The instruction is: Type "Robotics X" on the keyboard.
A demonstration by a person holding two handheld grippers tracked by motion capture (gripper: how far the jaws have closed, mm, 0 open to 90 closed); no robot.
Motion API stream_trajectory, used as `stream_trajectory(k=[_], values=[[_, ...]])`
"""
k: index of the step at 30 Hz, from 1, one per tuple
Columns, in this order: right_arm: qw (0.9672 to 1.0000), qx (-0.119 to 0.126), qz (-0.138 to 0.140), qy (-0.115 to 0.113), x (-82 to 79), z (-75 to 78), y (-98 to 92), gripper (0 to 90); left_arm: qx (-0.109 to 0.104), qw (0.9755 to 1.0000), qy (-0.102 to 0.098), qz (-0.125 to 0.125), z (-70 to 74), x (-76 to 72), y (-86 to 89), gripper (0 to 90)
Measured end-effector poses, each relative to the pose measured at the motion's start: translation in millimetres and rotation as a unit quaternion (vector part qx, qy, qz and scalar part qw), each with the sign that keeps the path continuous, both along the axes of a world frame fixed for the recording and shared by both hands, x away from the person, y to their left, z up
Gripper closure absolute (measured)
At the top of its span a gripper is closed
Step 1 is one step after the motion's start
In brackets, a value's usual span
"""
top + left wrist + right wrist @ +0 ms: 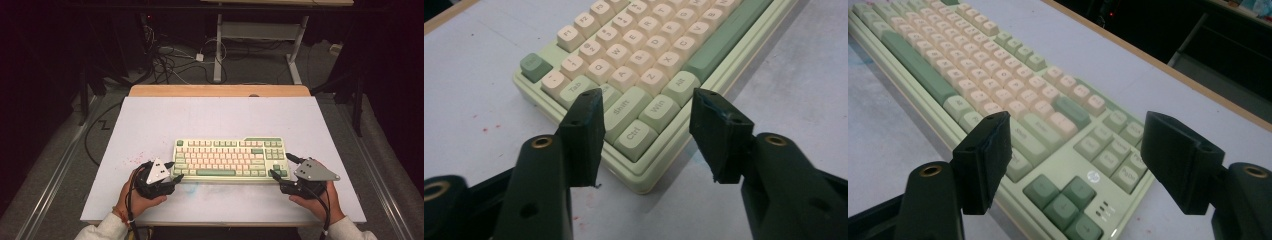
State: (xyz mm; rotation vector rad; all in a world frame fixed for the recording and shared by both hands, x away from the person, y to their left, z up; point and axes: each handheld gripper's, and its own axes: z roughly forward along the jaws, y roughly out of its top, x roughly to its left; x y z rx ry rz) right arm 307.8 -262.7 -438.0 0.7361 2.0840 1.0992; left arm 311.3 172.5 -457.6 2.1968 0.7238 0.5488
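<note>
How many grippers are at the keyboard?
2. The left gripper is at the keyboard's near left corner; the right gripper is at its near right corner. Both straddle the corners, jaws apart.

Your pale green keyboard (231, 159) on a white table (150, 120)

You see cream and sage-green keys, a darker green space bar (724, 42), black grippers, and small red specks (134, 160) on the white.
</note>
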Motion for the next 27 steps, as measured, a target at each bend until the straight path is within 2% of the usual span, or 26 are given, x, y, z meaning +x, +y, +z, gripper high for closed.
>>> stream_trajectory(k=[7, 12, 19, 21, 27], values=[[0.9999, -0.010, -0.003, 0.011, -3.3, -7.4, -4.0, 28.8, 0.012, 0.9995, 0.026, -0.011, 0.7, 7.2, -4.2, 71.2], [0.9998, -0.014, -0.003, 0.012, -3.1, -8.9, -2.6, 28.8, 0.023, 0.9989, 0.035, -0.021, 3.8, 12.7, -9.5, 87.7], [0.9997, -0.020, 0.002, 0.017, -2.4, -11.5, 0.6, 28.8, 0.034, 0.9981, 0.044, -0.024, 8.5, 25.0, -19.0, 87.9], [0.9996, -0.022, 0.005, 0.017, -2.6, -11.8, 1.4, 28.7, 0.032, 0.9979, 0.051, -0.027, 9.9, 27.9, -21.6, 87.9], [0.9995, -0.027, -0.004, 0.017, -1.4, -13.4, 1.7, 28.5, 0.048, 0.9967, 0.059, -0.026, 13.5, 36.1, -29.6, 87.9]])
